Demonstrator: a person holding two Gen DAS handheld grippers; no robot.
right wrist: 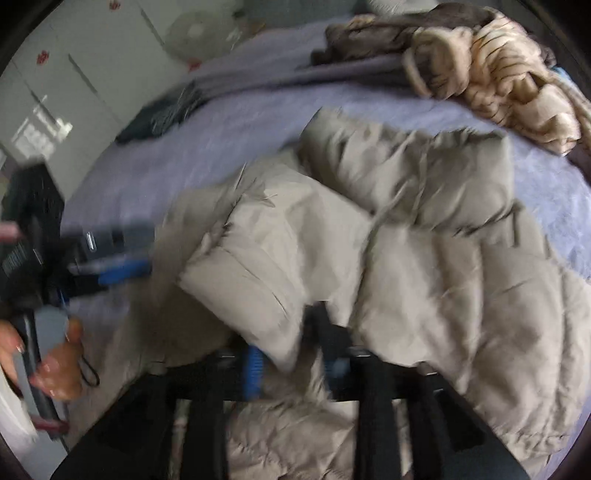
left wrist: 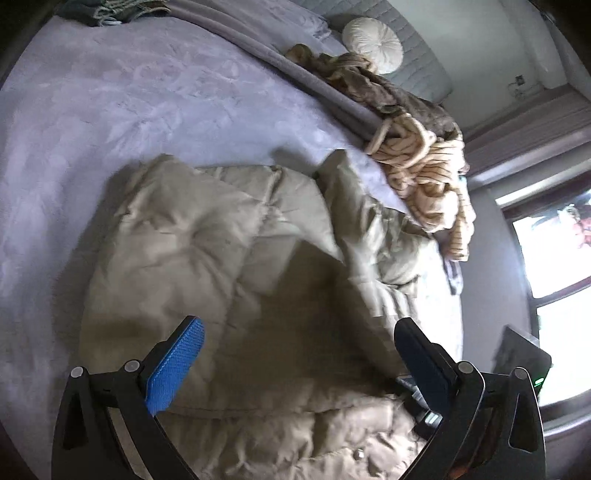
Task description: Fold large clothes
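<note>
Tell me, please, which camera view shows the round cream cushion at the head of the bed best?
The left wrist view: the round cream cushion sits sharp and unobstructed against the headboard. The right wrist view shows only a faint, blurred pale disc that may be it.

Light source: daylight from a window (left wrist: 546, 280) at the right edge of the left wrist view, blown out to white.
Brightness: moderate and soft; the bed cover (left wrist: 110, 129) is evenly lit.
Shadows: a dark, soft-edged shadow lies on the beige padded coat (left wrist: 192, 236) between the left claw (left wrist: 299, 354) fingers.
Blur: left wrist view is mostly sharp, smeared slightly along the coat's right fold; right wrist view is motion-smeared throughout, most at the hand (right wrist: 55, 369) and the right claw (right wrist: 295, 365).
Distortion: strong fisheye bending, black vignette in the corners.
</note>
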